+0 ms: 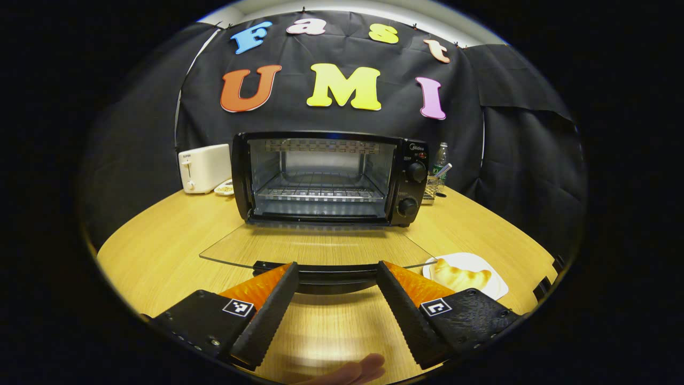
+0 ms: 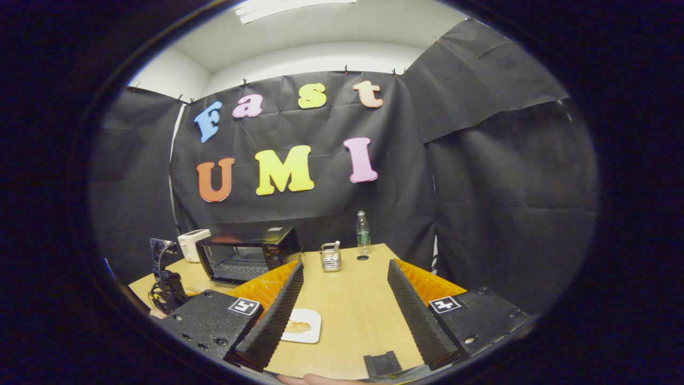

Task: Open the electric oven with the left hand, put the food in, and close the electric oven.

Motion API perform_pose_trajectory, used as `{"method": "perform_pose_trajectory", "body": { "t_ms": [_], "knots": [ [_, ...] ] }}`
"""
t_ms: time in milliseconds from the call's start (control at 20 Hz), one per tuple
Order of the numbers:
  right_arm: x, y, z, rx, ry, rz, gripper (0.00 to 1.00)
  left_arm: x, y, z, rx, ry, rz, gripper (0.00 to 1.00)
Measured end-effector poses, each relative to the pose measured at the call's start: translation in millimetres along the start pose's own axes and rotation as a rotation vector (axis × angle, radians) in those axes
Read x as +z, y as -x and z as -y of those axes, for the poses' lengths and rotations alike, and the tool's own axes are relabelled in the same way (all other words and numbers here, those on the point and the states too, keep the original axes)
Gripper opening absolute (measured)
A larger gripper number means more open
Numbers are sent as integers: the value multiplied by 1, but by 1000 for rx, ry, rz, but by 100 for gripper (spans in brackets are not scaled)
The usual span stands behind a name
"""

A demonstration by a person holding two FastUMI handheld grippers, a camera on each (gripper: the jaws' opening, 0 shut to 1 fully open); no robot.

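Oven (image 1: 326,179) stood open on the counter (image 1: 160,251), door (image 1: 315,248) flat. Food (image 1: 460,276) lay on its plate (image 1: 494,283) at two o'clock from the left tool (image 1: 335,278), nearer the right tool (image 2: 344,299). Both tools gaped wide, empty.

The electric oven (image 1: 326,179) is black with a silvery inside and a clear glass door (image 1: 315,248) — beside it stands a white toaster (image 1: 204,167). The table (image 1: 160,251) is pale yellow wood grain — on it a white plate (image 1: 483,270) carries golden-brown food (image 1: 459,276).
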State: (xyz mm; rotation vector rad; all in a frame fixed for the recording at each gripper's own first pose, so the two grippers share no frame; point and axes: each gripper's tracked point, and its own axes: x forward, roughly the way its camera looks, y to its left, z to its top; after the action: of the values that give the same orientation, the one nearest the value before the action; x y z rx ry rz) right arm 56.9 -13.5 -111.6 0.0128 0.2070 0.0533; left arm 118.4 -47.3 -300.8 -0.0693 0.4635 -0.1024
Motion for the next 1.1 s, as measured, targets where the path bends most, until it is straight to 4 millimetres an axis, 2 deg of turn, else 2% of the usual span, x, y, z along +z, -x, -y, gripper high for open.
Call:
{"method": "perform_pose_trajectory", "body": {
  "t_ms": [100,250,350,400,600,700,750,900,1100],
  "knots": [
    [-15,-9,-20,27,47,-41,97,-17,-4,-3,12,39,-60,96],
    [-41,-21,-50,79,85,-107,97,-1,1,-8,12,76,5,95],
    [-65,-29,-68,113,100,-163,97,-10,-2,-14,6,121,-25,94],
    [-76,-33,-73,120,111,-189,97,-6,0,-15,-6,141,-13,94],
    [-102,-51,-92,144,157,-245,97,-9,8,-26,-4,147,-8,93],
    [-116,-64,-97,150,178,-266,100,4,17,-31,-11,145,30,95],
    [-125,-71,-97,147,189,-288,97,14,24,-30,-15,133,55,95],
    [-152,-93,-100,157,201,-353,97,35,46,-24,-29,78,106,95],
    [-188,-114,-105,182,201,-457,97,76,92,-22,5,-36,223,94]
  ]
}}
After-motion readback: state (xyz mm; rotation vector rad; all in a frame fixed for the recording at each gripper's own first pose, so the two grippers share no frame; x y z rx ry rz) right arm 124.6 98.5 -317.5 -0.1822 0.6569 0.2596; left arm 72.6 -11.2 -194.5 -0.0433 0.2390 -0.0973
